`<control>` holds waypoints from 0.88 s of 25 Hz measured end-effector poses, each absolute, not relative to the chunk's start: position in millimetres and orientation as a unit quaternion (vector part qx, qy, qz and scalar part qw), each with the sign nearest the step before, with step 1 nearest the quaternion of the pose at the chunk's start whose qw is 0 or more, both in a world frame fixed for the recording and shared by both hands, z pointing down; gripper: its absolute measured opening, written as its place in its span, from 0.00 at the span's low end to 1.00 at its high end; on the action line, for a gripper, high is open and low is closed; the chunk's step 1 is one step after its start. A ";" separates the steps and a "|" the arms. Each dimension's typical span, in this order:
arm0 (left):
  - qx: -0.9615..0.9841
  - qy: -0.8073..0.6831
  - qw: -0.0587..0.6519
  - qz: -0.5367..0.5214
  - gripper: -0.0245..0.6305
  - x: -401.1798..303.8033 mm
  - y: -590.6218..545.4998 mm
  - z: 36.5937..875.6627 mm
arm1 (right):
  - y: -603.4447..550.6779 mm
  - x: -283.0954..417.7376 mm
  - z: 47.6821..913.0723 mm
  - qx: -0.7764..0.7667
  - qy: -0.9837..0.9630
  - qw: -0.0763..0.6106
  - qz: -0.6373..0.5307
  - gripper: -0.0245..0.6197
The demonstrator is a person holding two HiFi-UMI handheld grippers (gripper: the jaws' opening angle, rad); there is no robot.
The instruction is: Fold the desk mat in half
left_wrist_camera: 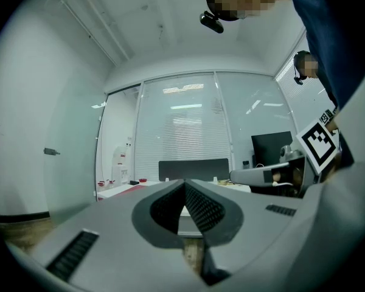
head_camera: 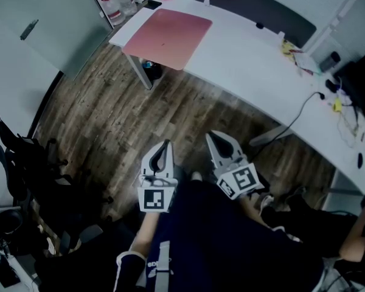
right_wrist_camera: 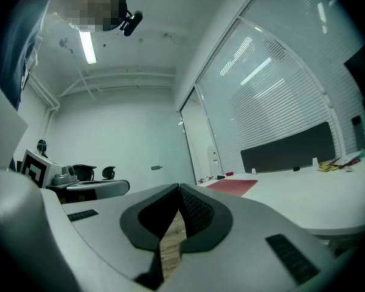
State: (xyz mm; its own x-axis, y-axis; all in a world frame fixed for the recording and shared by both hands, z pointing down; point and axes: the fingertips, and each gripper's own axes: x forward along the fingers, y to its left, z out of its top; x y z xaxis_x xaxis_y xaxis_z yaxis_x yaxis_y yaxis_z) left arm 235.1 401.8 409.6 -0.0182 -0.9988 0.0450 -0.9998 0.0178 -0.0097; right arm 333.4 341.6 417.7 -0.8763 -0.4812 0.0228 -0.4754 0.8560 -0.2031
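The red desk mat (head_camera: 167,38) lies flat at the far left end of the white surface (head_camera: 249,59). It looks thin, limp and light, probably best pinched at a corner by the surface's edge. The left claw (head_camera: 166,143) and right claw (head_camera: 210,135), both well short of the surface, are closed on nothing. The mat's thickness cannot be made out.

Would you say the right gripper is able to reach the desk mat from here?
Probably not yet: the right gripper, jaws shut, is held over the floor, well short of the desk mat on the desk.
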 end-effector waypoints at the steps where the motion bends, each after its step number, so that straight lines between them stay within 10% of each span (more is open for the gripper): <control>1: 0.701 -0.713 0.013 0.022 0.04 231.7 401.5 410.5 | 341.3 330.2 418.0 -0.248 0.963 0.013 -0.103 0.04; 22: 0.728 -0.684 0.032 0.010 0.04 104.1 318.4 400.3 | 280.3 203.6 418.8 -0.243 0.963 -0.025 -0.110 0.04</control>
